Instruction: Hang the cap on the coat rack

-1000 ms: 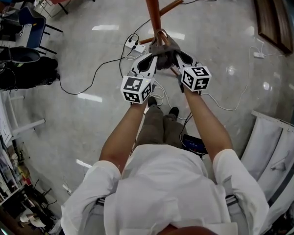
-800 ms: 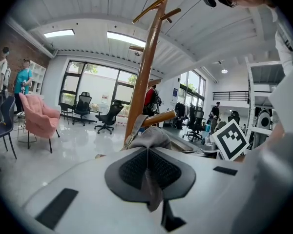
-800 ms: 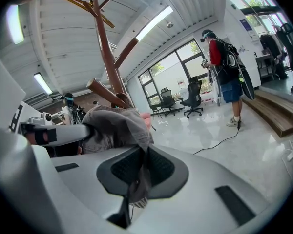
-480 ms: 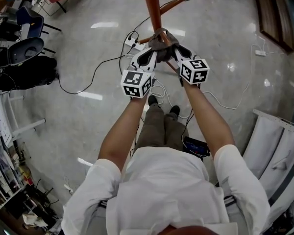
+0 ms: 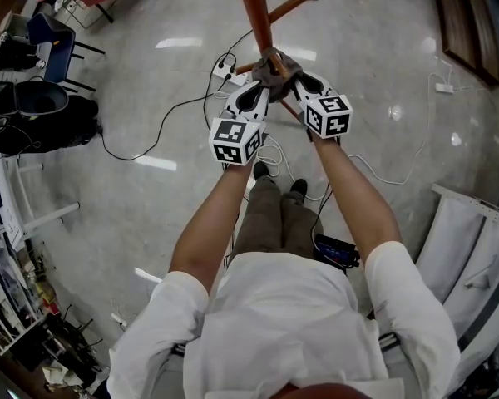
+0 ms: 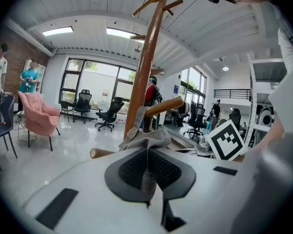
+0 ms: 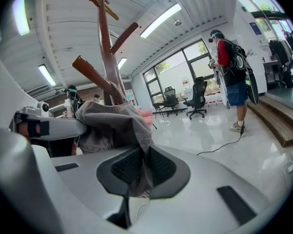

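My left gripper [image 5: 260,91] and right gripper [image 5: 294,80] are both clamped on the gray cap [image 5: 274,63], held right against the coat rack [image 5: 256,11]. The rack's top is cut off, and the grippers hide much of the cap.

Both arms stretch forward and down, elbows nearly straight; the left forearm [image 5: 209,223] and right forearm [image 5: 355,198] are bare; the left gripper [image 5: 260,90] and right gripper [image 5: 295,80] angle inward, tips near each other, marker cubes toward the body; each gripper's jaws pinch a fold of the cap [image 5: 274,63].
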`<act>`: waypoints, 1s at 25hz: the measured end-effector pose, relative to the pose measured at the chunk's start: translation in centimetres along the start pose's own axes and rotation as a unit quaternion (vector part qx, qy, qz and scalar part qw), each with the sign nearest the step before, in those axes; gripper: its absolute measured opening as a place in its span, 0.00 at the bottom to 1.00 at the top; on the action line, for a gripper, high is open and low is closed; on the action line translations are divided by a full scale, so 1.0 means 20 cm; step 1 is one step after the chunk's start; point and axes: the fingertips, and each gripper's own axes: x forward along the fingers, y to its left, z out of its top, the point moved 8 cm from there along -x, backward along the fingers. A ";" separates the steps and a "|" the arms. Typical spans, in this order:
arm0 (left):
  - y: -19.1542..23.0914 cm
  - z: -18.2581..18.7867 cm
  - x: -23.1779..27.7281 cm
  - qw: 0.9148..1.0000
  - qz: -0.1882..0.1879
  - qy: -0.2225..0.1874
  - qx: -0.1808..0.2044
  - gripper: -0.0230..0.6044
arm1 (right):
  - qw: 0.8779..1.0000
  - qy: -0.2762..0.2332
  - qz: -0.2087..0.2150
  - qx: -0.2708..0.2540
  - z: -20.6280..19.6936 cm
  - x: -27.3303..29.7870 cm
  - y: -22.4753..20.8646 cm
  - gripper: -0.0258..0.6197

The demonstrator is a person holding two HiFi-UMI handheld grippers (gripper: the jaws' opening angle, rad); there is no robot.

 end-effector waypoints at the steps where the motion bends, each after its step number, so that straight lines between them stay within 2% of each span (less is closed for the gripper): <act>1: -0.01 -0.01 0.00 1.000 0.001 0.001 -0.002 0.07 | 1.000 0.001 0.003 0.001 -0.01 0.00 0.00 0.09; 5: -0.04 -0.02 -0.01 1.000 0.006 0.005 -0.006 0.07 | 1.000 0.002 0.005 -0.001 -0.03 -0.04 0.00 0.11; 7: -0.05 -0.02 -0.03 1.000 0.011 0.006 -0.001 0.07 | 1.000 0.003 0.007 -0.004 -0.03 -0.05 0.01 0.20; 9: -0.06 -0.04 -0.05 1.000 0.017 0.008 0.002 0.08 | 1.000 0.006 0.006 -0.006 -0.04 -0.08 0.01 0.22; 13: -0.08 -0.09 -0.08 0.999 0.028 0.015 0.004 0.17 | 1.000 0.006 -0.002 -0.008 -0.08 -0.16 -0.01 0.22; 18: -0.12 -0.16 -0.15 0.999 0.036 0.032 0.000 0.19 | 1.000 0.002 -0.012 -0.005 -0.11 -0.33 -0.02 0.22; 21: -0.18 -0.17 -0.22 0.999 0.025 0.042 -0.011 0.18 | 1.000 -0.011 -0.007 -0.012 -0.08 -0.46 0.02 0.21; 25: -0.31 -0.14 -0.40 0.999 -0.006 0.040 -0.016 0.13 | 0.999 -0.043 0.004 -0.008 0.00 -0.69 0.14 0.13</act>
